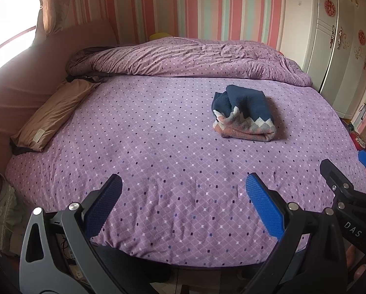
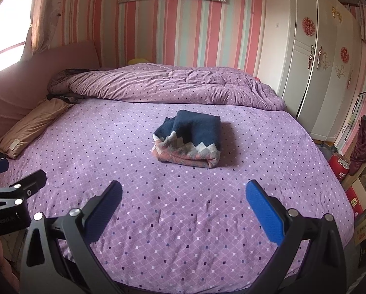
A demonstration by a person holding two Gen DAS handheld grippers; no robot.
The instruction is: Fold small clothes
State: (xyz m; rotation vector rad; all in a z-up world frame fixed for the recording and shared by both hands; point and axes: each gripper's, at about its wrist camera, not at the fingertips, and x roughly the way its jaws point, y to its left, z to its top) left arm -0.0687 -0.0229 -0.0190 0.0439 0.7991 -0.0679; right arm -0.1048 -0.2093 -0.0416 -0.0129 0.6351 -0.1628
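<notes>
Sweater (image 2: 187, 139), a knitted one in navy with a zigzag band of grey, white and salmon, lies as a compact folded bundle on the purple dotted bedsheet (image 2: 183, 232), well ahead of both grippers and apart from them. From the left gripper (image 1: 183, 196) it sits ahead and to the right; from the right gripper (image 2: 184, 199) it is almost straight ahead, slightly left. Both grippers hover over the near edge of the bed with fingers spread wide, holding nothing.

Judging by the bundle, the folding looks nearly or wholly done, though its left side is lumpy, with a navy flap bunched up. To tidy it well, I would bring the left gripper in low from that side, pinch only the loose flap rather than the whole stack, and lay it flat while the right steadies the neat edge.

Readable writing is scant: "DAS" shows on the right gripper's body (image 1: 352, 227) in the left view. Print on the left gripper's body and on the boxes (image 2: 364, 220) far right is illegible.
</notes>
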